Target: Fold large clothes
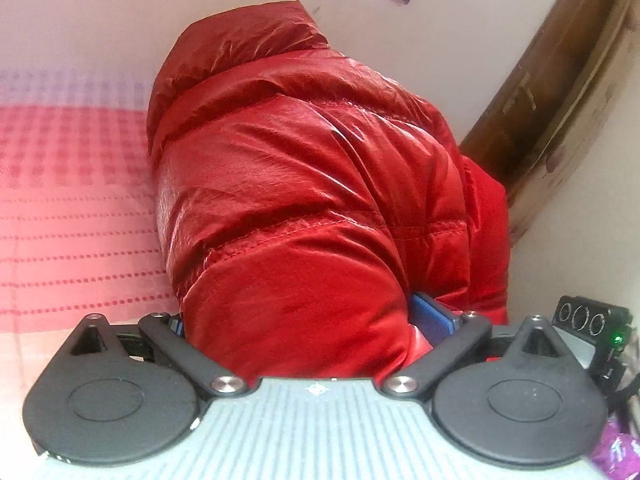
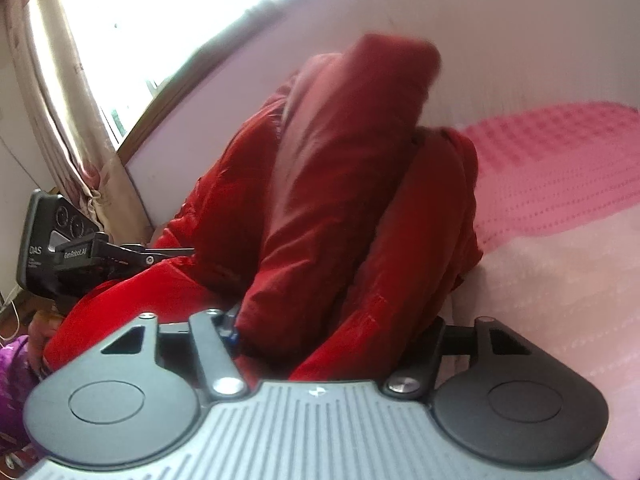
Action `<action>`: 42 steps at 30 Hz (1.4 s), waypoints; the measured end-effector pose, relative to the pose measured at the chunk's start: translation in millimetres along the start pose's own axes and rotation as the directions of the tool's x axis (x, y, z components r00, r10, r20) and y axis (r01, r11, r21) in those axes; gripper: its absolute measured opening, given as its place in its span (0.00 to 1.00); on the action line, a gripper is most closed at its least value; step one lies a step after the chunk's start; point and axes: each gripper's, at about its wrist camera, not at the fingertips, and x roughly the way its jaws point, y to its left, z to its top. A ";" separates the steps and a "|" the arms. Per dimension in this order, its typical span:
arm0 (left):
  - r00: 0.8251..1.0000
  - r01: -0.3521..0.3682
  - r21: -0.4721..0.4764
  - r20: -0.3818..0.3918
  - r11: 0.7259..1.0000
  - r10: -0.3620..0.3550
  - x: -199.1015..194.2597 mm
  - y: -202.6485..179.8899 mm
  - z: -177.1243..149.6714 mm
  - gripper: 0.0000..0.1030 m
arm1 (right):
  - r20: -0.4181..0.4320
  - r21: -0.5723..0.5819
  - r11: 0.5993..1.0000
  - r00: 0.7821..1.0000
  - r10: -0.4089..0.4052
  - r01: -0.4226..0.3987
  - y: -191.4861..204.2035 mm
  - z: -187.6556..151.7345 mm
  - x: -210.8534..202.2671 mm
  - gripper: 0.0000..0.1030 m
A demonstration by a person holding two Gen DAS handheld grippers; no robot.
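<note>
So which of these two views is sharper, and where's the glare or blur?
Left wrist view is sharper: seams on the red puffer jacket read clearly, with shiny highlights. Right wrist view is softer, the jacket's raised top smeared, and the window blown out white.

I see the glossy red quilted puffer jacket (image 1: 304, 184) filling the centre of the left wrist view, a blue pad (image 1: 434, 317) peeking out at its lower right edge. At left the pink dotted bedspread (image 1: 76, 216) fades to a lilac check higher up. Upper right, a brown wooden door (image 1: 548, 92). In the right wrist view, a cream floral curtain (image 2: 60, 100) hangs upper left, purple fabric (image 2: 14, 384) lower left.
</note>
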 end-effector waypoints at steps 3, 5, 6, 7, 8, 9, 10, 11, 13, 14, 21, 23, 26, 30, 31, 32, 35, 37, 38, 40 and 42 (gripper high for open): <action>1.000 -0.020 0.004 0.006 1.000 0.020 -13.2 -1.3 -3.0 0.96 | 0.005 -0.019 1.000 1.000 0.003 -0.003 6.7 -1.9 -1.4 0.56; 0.999 -0.037 0.005 0.010 0.999 0.036 -19.5 -1.3 -3.3 0.95 | 0.005 -0.030 1.000 1.000 0.005 -0.005 11.4 -3.0 -1.4 0.55; 0.999 -0.045 0.005 0.010 0.999 0.045 -21.1 -1.6 -1.8 0.95 | 0.005 -0.028 1.000 1.000 0.008 -0.008 12.2 -3.6 -1.1 0.55; 0.999 -0.054 0.005 0.011 0.999 0.054 -23.3 -4.1 -1.6 0.95 | 0.003 -0.026 1.000 1.000 0.012 -0.012 13.3 -3.3 -0.2 0.55; 0.998 -0.061 0.004 0.015 0.998 0.061 -26.7 -3.0 -2.0 0.95 | 0.000 -0.027 1.000 1.000 0.014 -0.014 14.0 -3.3 0.6 0.54; 0.997 -0.070 0.006 0.018 0.998 0.070 -30.6 -4.2 -3.5 0.95 | -0.001 -0.030 0.999 1.000 0.017 -0.017 16.5 -3.8 0.9 0.54; 0.997 -0.079 0.005 0.020 0.997 0.079 -30.9 -14.1 -3.0 0.95 | -0.003 -0.032 0.999 1.000 0.019 -0.019 18.4 -3.8 1.3 0.54; 0.996 -0.086 0.002 0.021 0.996 0.086 -34.2 -14.3 -3.7 0.95 | -0.007 -0.034 0.999 1.000 0.022 -0.022 20.1 -4.0 1.5 0.54; 0.995 -0.101 -0.005 0.026 0.995 0.101 -38.3 -16.2 -5.2 0.95 | -0.011 -0.038 0.999 1.000 0.026 -0.026 25.1 -4.8 2.2 0.54; 0.994 -0.107 -0.007 0.029 0.994 0.108 -43.2 -17.4 -5.5 0.95 | -0.014 -0.039 0.999 0.999 0.029 -0.029 28.3 -5.5 2.8 0.54; 0.987 -0.150 -0.033 0.049 0.988 0.151 -68.9 -17.1 -12.9 0.95 | -0.037 -0.050 0.997 0.998 0.051 -0.053 50.1 -11.4 4.2 0.54; 0.985 -0.163 -0.039 0.054 0.986 0.165 -76.6 -17.5 -14.3 0.95 | -0.044 -0.052 0.997 0.997 0.059 -0.062 56.6 -13.5 5.1 0.54; 0.980 -0.185 -0.052 0.062 0.981 0.188 -87.4 -21.6 -16.4 0.95 | -0.055 -0.058 0.996 0.996 0.069 -0.072 68.0 -17.2 6.6 0.54; 0.973 -0.212 -0.067 0.074 0.975 0.217 -101.8 -22.4 -19.0 0.95 | -0.070 -0.068 0.994 0.994 0.083 -0.088 84.1 -21.1 10.3 0.53; 0.972 -0.218 -0.070 0.077 0.974 0.223 -104.6 -22.7 -19.2 0.95 | -0.073 -0.070 0.993 0.994 0.087 -0.092 87.4 -21.6 11.5 0.53; 0.970 -0.224 -0.072 0.079 0.972 0.229 -107.5 -23.0 -19.7 0.95 | -0.077 -0.073 0.993 0.993 0.092 -0.097 91.4 -22.5 12.8 0.53; 0.965 -0.240 -0.080 0.090 0.967 0.247 -117.2 -23.2 -21.1 0.95 | -0.084 -0.083 0.990 0.991 0.104 -0.111 101.1 -25.1 15.5 0.53; 0.961 -0.250 -0.085 0.096 0.964 0.258 -122.7 -23.1 -20.0 0.95 | -0.088 -0.090 0.989 0.990 0.112 -0.120 111.8 -24.8 20.7 0.53; 0.960 -0.255 -0.087 0.100 0.963 0.263 -125.1 -23.3 -19.9 0.95 | -0.090 -0.093 0.988 0.989 0.116 -0.124 115.5 -25.1 22.2 0.53; 0.956 -0.263 -0.091 0.107 0.960 0.272 -132.2 -21.8 -21.2 0.95 | -0.092 -0.099 0.986 0.988 0.124 -0.133 122.1 -26.2 24.6 0.53; 0.953 -0.271 -0.094 0.114 0.958 0.281 -138.6 -21.6 -22.0 0.95 | -0.095 -0.103 0.985 0.987 0.130 -0.140 129.8 -26.5 28.3 0.53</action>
